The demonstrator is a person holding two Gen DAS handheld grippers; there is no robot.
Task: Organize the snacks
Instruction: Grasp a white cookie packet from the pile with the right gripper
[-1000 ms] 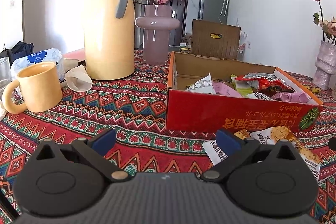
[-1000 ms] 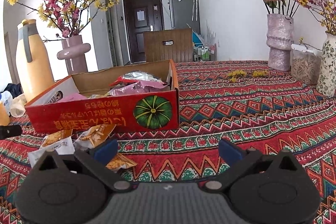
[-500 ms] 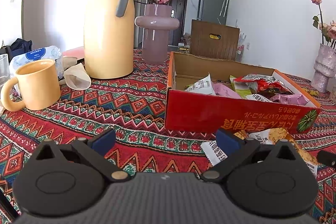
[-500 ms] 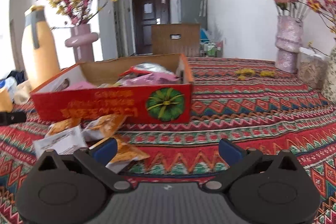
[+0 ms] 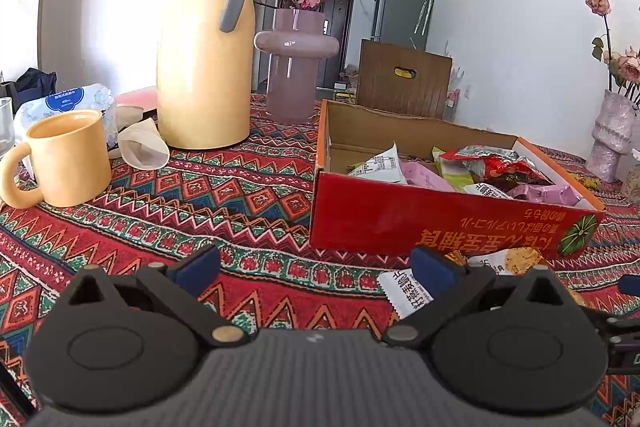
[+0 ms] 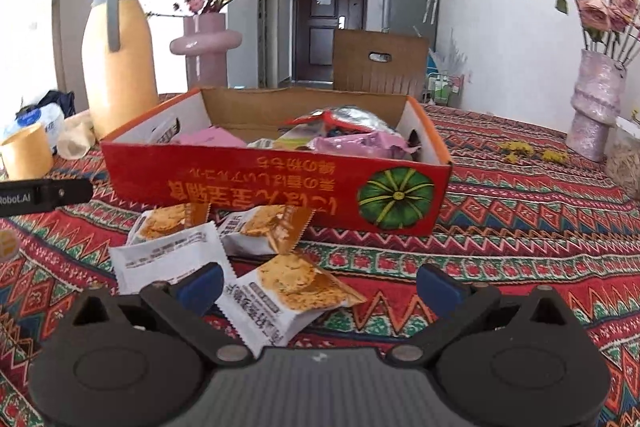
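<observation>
A red cardboard box point(image 6: 280, 187) point(image 5: 440, 223) holds several snack packets, pink, red and green. Three white-and-orange cracker packets lie on the patterned cloth in front of it. The nearest packet point(image 6: 288, 291) rests between my right gripper's fingers, close to the left fingertip. Two more packets point(image 6: 172, 251) point(image 6: 268, 227) lie behind it. My right gripper point(image 6: 320, 285) is open and low over the cloth. To the left of the box my left gripper point(image 5: 316, 267) is open, with bare cloth between its fingers. A packet point(image 5: 404, 291) lies beside its right finger.
A yellow thermos jug point(image 5: 204, 43), a pink vase of flowers point(image 5: 296, 63), a yellow mug point(image 5: 68, 159) and a crumpled paper cup point(image 5: 142, 147) stand to the left. Pink flower vases point(image 6: 592, 107) stand at the right. A wooden chair back point(image 6: 380, 63) rises behind the box.
My right gripper has swung left and moved up to the cracker packets; the nearest one now sits between its fingers. The left gripper has barely moved.
</observation>
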